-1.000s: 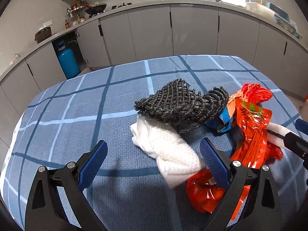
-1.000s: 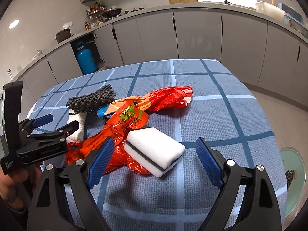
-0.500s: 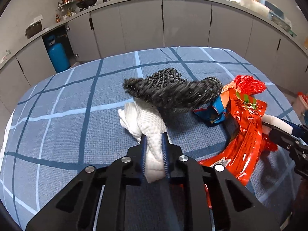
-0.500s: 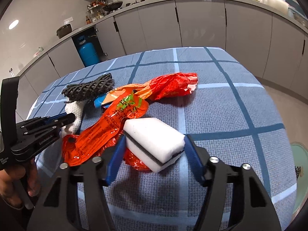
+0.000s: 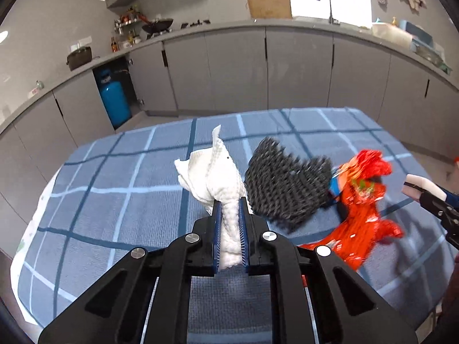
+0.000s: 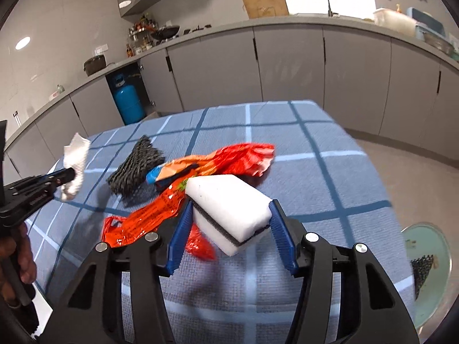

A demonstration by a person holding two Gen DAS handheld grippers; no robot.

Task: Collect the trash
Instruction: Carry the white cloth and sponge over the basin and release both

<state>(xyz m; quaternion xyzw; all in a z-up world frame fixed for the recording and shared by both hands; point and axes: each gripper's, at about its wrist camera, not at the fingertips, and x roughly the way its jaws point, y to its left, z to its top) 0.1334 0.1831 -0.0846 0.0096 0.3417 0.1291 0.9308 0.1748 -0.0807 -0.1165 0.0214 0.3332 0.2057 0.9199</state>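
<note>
Our left tool (image 5: 229,220) has its blue pads nipped almost together on the crumpled white paper towel (image 5: 212,169), which hangs clear above the blue checked tabletop (image 5: 114,200); its jaws are closing a last touch. Just beside the towel lies the black foam mesh sleeve (image 5: 284,189), and beyond that the crinkled red-orange plastic snack wrapper (image 5: 364,215). Our right tool (image 6: 229,229) stands at a middling width around the white rectangular sponge with a dark middle layer (image 6: 229,203), both pads pressing its sides, the jaws closing on it. The sponge sits over the wrapper's near end, seemingly raised off the cloth. On the floor to the right we see a pale green round bin (image 6: 430,272) with black mesh inside
</note>
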